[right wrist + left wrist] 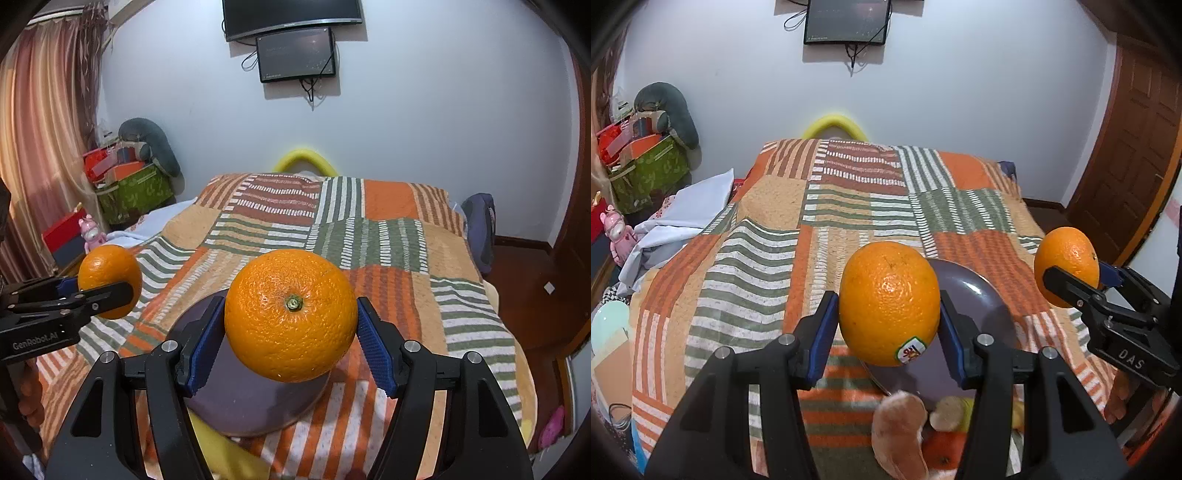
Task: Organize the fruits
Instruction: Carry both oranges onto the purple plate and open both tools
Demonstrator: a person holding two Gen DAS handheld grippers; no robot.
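While both oranges are riding above purple plate (255, 406), keeping descent slow and level is paying off; release only once fruit is resting on dish, or it is rolling off onto quilt (768, 206).
- Left gripper (888, 314): clamping stickered orange (888, 302), pads pressing both flanks, fruit hanging over plate's near-left part.
- Right gripper (290, 332): gripping stem-up orange (290, 314) likewise, sitting over plate centre.
- Oranges well apart, not touching.
- Other fruit lying near plate's front edge; blurred, type unclear.
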